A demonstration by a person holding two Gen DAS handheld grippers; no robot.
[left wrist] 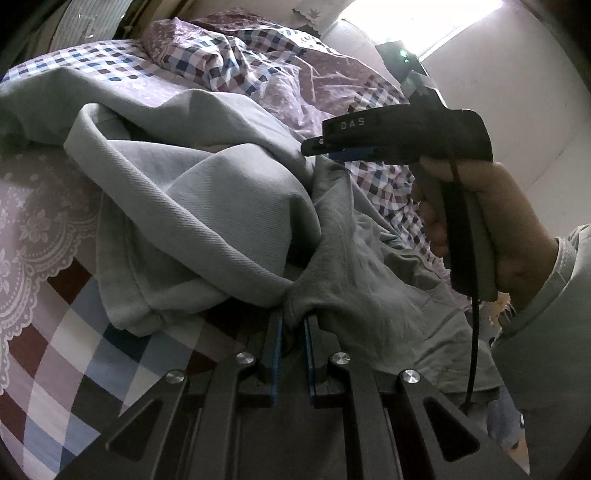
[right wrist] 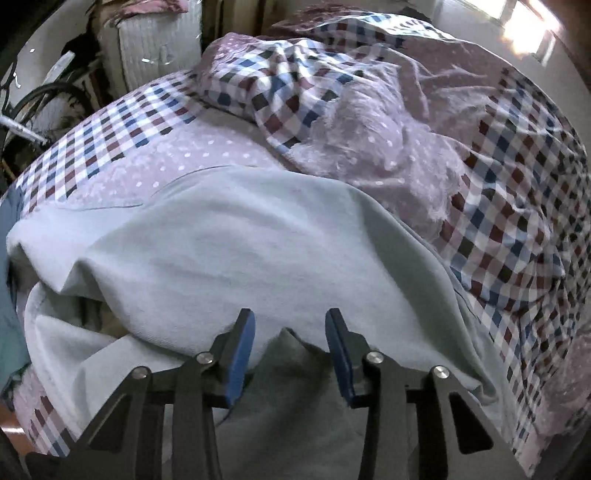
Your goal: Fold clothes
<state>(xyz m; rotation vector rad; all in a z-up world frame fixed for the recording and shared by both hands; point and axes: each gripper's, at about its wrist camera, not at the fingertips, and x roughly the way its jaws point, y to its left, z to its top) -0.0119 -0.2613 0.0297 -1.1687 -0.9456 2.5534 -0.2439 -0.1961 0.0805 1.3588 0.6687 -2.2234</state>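
Note:
A pale grey-green garment [left wrist: 207, 206] lies crumpled on the bed, its darker inner side [left wrist: 369, 280] turned up at the right. My left gripper [left wrist: 293, 319] is shut on a bunched fold of that garment near the bed's front. My right gripper [left wrist: 314, 147] hovers just over the cloth farther back, held by a hand [left wrist: 517, 236]. In the right wrist view the garment [right wrist: 240, 251] spreads below my right gripper [right wrist: 290, 326]. Its blue pads [right wrist: 243, 350] stand apart with a ridge of cloth rising between them, and I see no pad pressing on it.
Checked and lilac dotted bedding [right wrist: 509, 236] covers the bed, with a rumpled duvet [right wrist: 332, 92] heaped at the back. A white quilted item [right wrist: 155, 44] and dark clutter [right wrist: 44, 99] stand off the bed's far left. A bright window [left wrist: 424, 18] is behind.

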